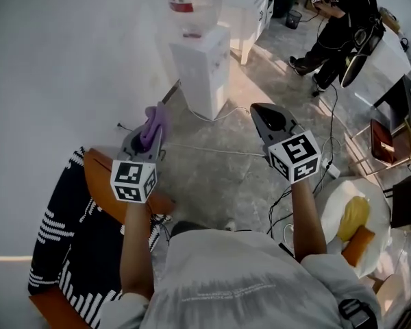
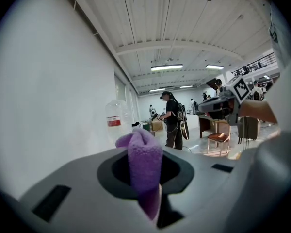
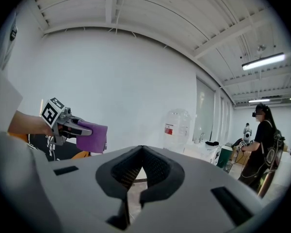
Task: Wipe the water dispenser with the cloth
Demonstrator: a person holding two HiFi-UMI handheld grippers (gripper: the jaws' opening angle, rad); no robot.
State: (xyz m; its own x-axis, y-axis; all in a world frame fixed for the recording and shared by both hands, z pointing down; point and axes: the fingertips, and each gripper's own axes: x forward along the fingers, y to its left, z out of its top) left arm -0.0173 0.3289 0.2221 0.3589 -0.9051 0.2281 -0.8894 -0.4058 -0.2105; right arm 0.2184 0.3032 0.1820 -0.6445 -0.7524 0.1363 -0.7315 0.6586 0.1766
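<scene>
While in left gripper [image 1: 149,141], purple cloth [image 2: 145,161].

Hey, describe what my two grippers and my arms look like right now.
The left gripper and right gripper match. Each has a pale grey body, dark jaw pads tapering to a point, and a white rear cube printed with black square markers: the left cube and the right cube. No cables show on either. The light grey top has sleeves ending near the elbows.

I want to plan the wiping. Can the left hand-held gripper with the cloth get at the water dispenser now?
Probably not yet: the left hand-held gripper, shut on the cloth, is apart from the water dispenser. Open floor lies between, so stepping closer should do.
</scene>
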